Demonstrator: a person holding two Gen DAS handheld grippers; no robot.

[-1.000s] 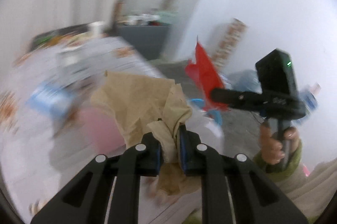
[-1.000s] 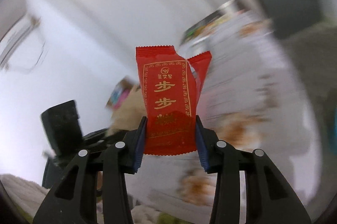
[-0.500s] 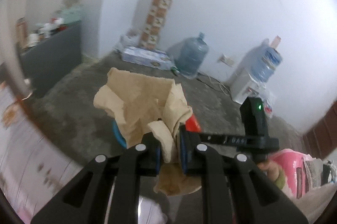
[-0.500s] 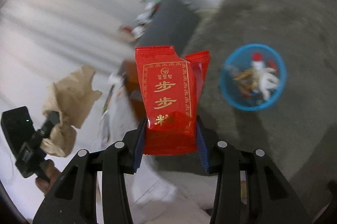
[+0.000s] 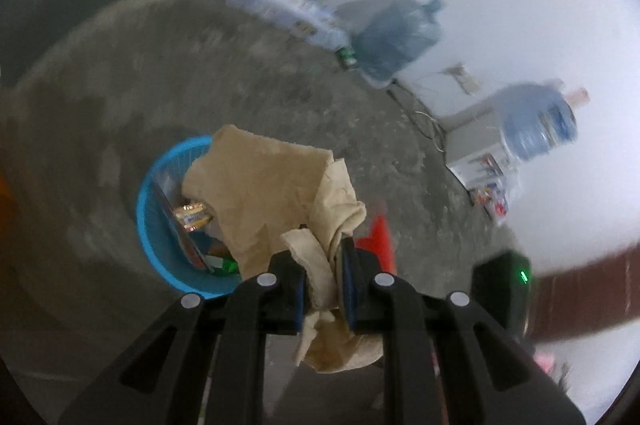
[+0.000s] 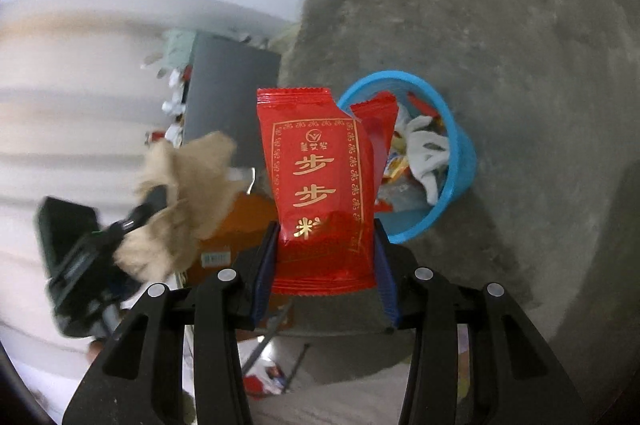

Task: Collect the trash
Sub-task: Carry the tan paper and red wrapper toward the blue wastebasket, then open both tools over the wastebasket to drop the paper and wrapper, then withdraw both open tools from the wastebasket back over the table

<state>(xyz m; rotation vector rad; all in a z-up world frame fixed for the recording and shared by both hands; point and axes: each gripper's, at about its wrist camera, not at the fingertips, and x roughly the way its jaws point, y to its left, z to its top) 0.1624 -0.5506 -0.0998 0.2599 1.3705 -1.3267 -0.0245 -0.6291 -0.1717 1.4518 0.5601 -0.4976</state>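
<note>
One brown paper wad (image 5: 264,193), one red wrapper (image 6: 324,193), one blue bin (image 5: 160,257), two water jugs (image 5: 536,123).

— What's up in the air? 
— Crumpled brown paper (image 5: 272,193) and a red gold-lettered wrapper (image 6: 324,185), upright.
— The bin? 
— Blue basket (image 6: 460,161) on the concrete floor, wrappers and white scraps inside.

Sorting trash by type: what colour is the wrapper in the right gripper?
Red wrapper with gold print; right wrist view.

both wrist cams angled down, sharing blue bin (image 5: 154,225) (image 6: 460,161)
</note>
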